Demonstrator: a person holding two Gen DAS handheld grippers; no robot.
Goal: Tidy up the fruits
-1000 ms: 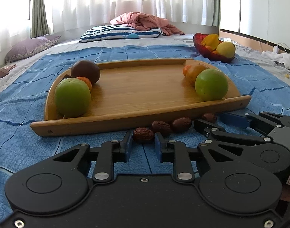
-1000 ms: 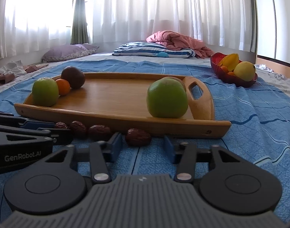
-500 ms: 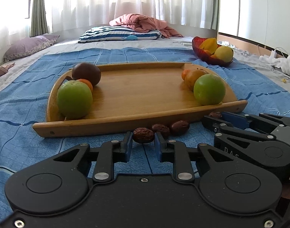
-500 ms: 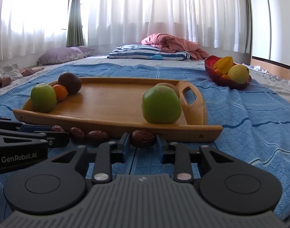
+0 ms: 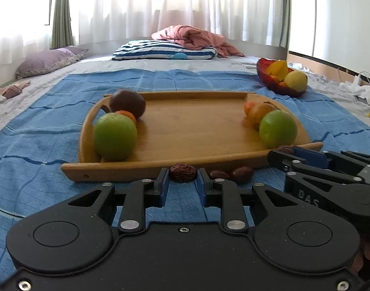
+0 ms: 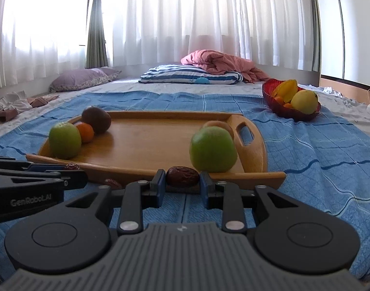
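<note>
A wooden tray lies on a blue blanket, also in the right wrist view. It holds two green apples, a dark brown fruit and small orange fruits. My left gripper is shut on a red date, lifted in front of the tray edge. My right gripper is shut on another red date, also lifted. Two more dates lie on the blanket between the grippers. The right gripper shows in the left wrist view.
A red bowl with yellow and orange fruit stands on the blanket at the far right. A striped pillow, a pink quilt and a purple pillow lie at the far end of the bed.
The right gripper closed on its date. Both grippers have risen from the blanket with their dates, and the tray looks lower and farther in both views.
</note>
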